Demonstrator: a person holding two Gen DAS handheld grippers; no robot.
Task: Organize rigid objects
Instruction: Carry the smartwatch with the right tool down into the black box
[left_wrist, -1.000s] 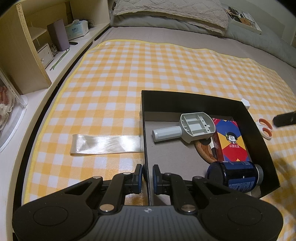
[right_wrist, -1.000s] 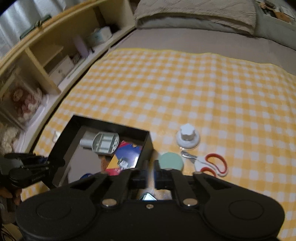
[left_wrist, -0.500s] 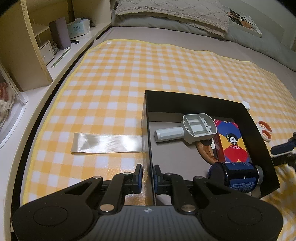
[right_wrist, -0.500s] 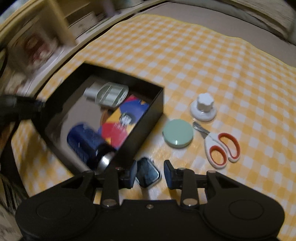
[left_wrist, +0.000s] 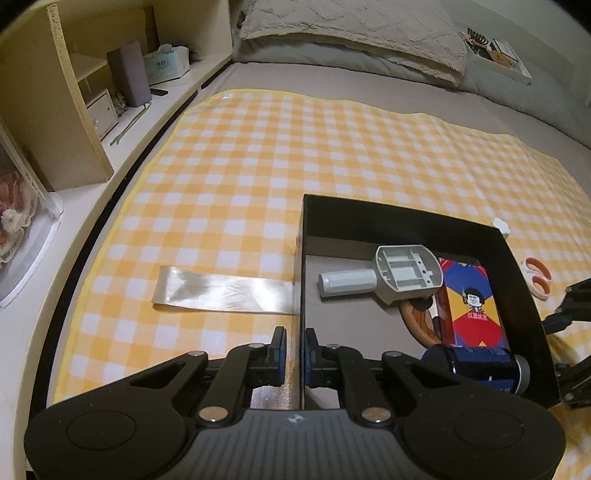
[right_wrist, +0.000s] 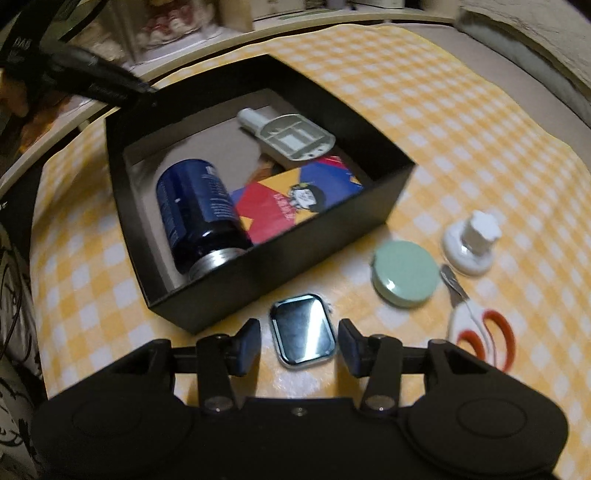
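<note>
- Watch face (right_wrist: 302, 329), small and glassy, lies flat on the checked cloth (right_wrist: 461, 122) just outside the near wall of the black box (right_wrist: 236, 291), and it sits between your right hand-held gripper's (right_wrist: 299, 341) pads.
- Your right jaws are opening and stand apart, a gap on each side of the watch; nothing is pinched yet.
- Come down until both pads reach the cloth beside the metal rim, then close on the two side edges, not on the glass; I judge the smooth case could slip if you grip high.
- Keep the pads square to the case so it does not twist out.
- Your left hand-held gripper (left_wrist: 294, 352) is clamped on the box's left wall, near its near corner; hold that steady, since it keeps the box from sliding.
- Inside the box lie a blue can (right_wrist: 199, 218), a colourful carton (right_wrist: 295, 201) and a grey plastic part (right_wrist: 291, 134); the bare floor to the far left of the can looks the best landing place.
- Right of the watch wait a green round case (right_wrist: 404, 273), a white knob (right_wrist: 474, 242) and scissors (right_wrist: 476, 325).
</note>
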